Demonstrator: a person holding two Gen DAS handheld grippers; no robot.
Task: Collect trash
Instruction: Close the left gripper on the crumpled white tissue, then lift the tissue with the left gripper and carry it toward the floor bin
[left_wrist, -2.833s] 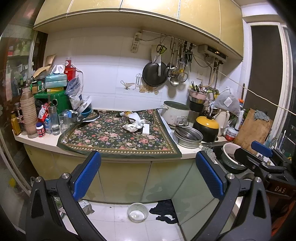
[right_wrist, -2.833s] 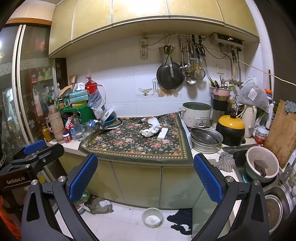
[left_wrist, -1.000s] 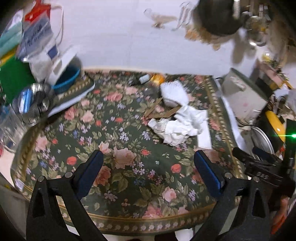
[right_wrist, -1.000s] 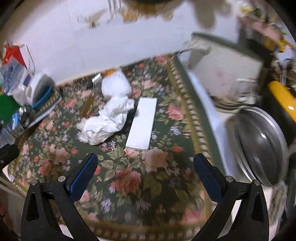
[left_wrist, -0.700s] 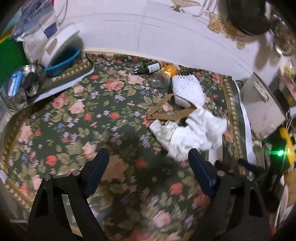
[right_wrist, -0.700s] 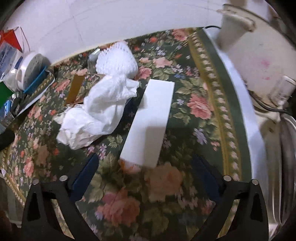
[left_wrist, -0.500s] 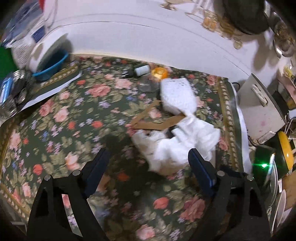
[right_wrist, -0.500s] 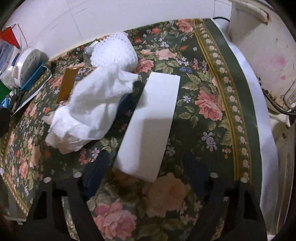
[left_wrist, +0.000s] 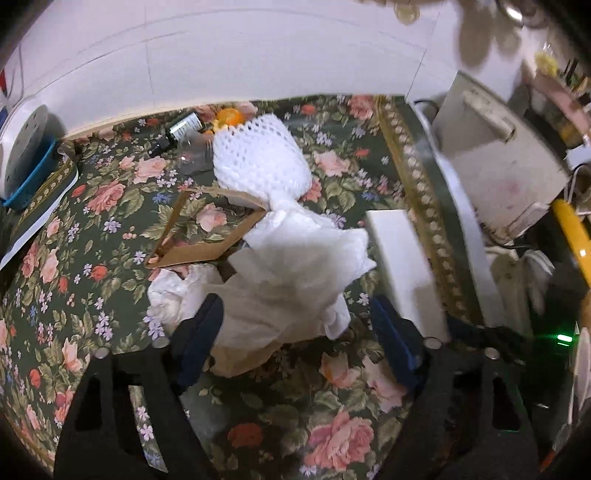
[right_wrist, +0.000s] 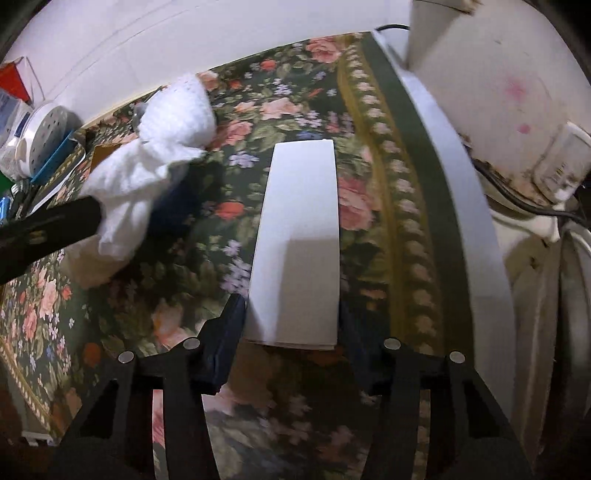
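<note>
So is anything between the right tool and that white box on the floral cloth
Nothing visible. The right tool already straddles the near end of the white box, one finger on each side. The crumpled white paper lies off to the left.

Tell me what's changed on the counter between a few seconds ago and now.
Both grippers came in from across the kitchen to the floral cloth. The left gripper now straddles the crumpled white paper; the right gripper has narrowed around the near end of the white box. Nothing is lifted; the trash lies where it was.
</note>
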